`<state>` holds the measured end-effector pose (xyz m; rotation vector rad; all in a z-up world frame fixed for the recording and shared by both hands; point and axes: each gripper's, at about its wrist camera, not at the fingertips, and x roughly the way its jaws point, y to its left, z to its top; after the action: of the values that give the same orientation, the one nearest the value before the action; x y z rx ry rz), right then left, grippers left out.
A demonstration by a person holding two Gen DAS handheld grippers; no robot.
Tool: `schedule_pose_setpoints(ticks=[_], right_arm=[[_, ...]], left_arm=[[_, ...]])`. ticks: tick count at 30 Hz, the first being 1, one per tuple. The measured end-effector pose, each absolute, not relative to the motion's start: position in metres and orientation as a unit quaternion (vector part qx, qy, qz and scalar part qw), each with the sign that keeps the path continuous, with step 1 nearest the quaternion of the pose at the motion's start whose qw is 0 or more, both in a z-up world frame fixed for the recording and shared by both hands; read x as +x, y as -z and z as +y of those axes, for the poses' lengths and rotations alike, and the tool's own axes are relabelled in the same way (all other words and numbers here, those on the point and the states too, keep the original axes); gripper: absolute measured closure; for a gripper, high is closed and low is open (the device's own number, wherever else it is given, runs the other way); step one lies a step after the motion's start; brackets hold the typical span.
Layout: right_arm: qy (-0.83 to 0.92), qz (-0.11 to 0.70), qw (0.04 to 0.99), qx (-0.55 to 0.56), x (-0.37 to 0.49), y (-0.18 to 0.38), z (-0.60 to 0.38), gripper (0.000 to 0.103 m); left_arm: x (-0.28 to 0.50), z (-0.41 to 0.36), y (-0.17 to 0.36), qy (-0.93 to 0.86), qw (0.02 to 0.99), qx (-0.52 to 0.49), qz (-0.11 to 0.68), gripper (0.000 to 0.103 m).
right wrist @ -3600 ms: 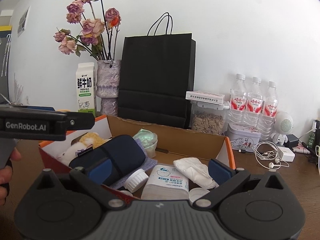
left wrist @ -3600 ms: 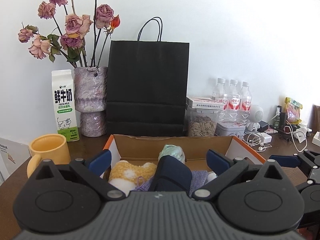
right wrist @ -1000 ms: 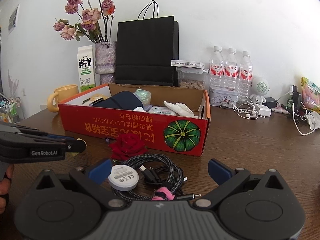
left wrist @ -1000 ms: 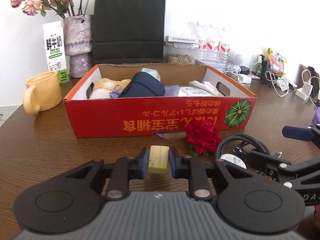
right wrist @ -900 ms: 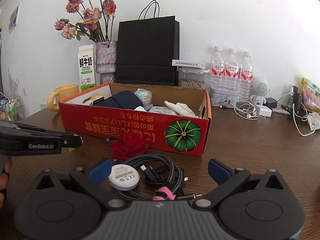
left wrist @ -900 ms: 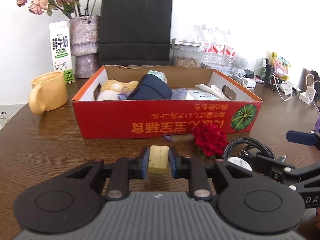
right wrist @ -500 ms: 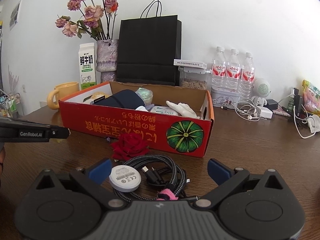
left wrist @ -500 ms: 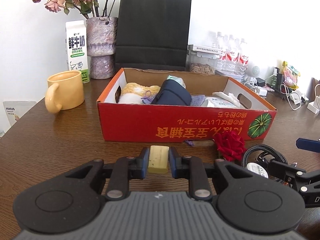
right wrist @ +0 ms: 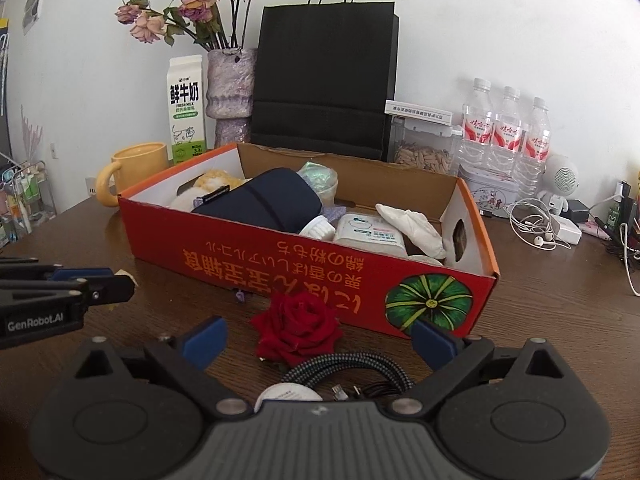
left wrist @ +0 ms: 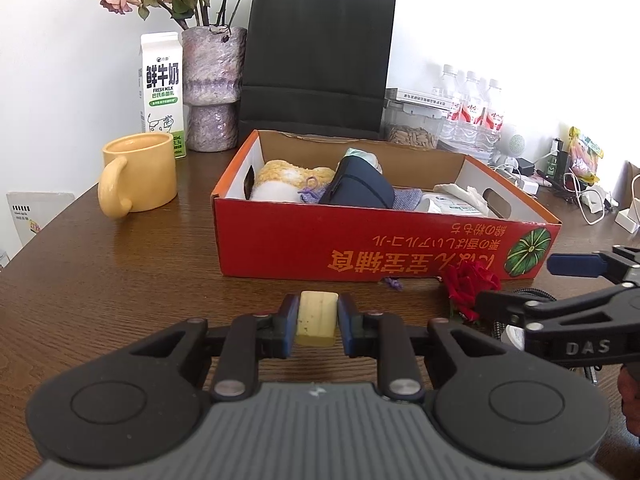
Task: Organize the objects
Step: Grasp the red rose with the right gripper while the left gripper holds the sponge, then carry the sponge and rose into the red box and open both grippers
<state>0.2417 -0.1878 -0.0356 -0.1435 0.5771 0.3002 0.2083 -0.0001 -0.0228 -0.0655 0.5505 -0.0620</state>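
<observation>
The counter (left wrist: 100, 280) is found only partly cleared. The red box (left wrist: 360, 248) stands at its middle, and several items are already seen inside: a dark pouch (right wrist: 260, 200), a plush toy (left wrist: 288, 180), a wipes pack (right wrist: 368, 232), a white cloth (right wrist: 412, 224) and a small jar (right wrist: 320, 178).

Three items are judged still outstanding. A coiled cable (right wrist: 352, 368) with a white disc (right wrist: 286, 394) lies on the counter near the right tongs (right wrist: 316, 340), and a red rose (right wrist: 298, 328) lies just beyond it, close against the near wall of the box. The right tongs are spread wide above the cable and rose, with nothing gripped.

The smallest item, a pale yellow block (left wrist: 316, 318), is clamped between the pads of the left tongs (left wrist: 318, 320), held over the counter short of the box's near wall and left of the rose. It has not yet been placed in the box.

The task is assessed as well advanced but unfinished: the block is in transit, and the rose and cable remain to be collected. Whether the mug (left wrist: 138, 176) and the far items along the wall belong to the task cannot be told.
</observation>
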Motion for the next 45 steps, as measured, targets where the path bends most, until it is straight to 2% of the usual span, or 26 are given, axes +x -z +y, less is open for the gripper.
schedule_pose_setpoints(ticks=[5, 14, 17, 19, 22, 28, 45], right_arm=[[-0.135, 0.313, 0.938, -0.068, 0.262, 0.041, -0.173, 0.006], [-0.127, 0.334, 0.933, -0.049, 0.274, 0.05, -0.17, 0.021], [-0.132, 0.333, 0.933, -0.041, 0.273, 0.05, -0.172, 0.035], [-0.144, 0.332, 0.931, -0.037, 0.271, 0.05, -0.173, 0.052], [-0.151, 0.323, 0.934, -0.032, 0.267, 0.05, -0.174, 0.061], [-0.165, 0.284, 0.944, -0.016, 0.252, 0.04, -0.181, 0.065], [-0.17, 0.188, 0.967, 0.024, 0.223, 0.005, -0.22, 0.066]], left_arm=[[0.208, 0.004, 0.023, 0.031, 0.961, -0.036, 0.274, 0.081], [0.208, 0.006, 0.024, 0.035, 0.959, -0.041, 0.277, 0.081], [0.208, 0.006, 0.024, 0.035, 0.959, -0.041, 0.277, 0.081], [0.208, 0.006, 0.024, 0.034, 0.959, -0.042, 0.277, 0.081], [0.208, 0.006, 0.024, 0.034, 0.959, -0.042, 0.277, 0.081], [0.206, 0.004, 0.024, 0.036, 0.96, -0.041, 0.273, 0.081], [0.202, 0.003, 0.02, 0.04, 0.962, -0.041, 0.265, 0.081]])
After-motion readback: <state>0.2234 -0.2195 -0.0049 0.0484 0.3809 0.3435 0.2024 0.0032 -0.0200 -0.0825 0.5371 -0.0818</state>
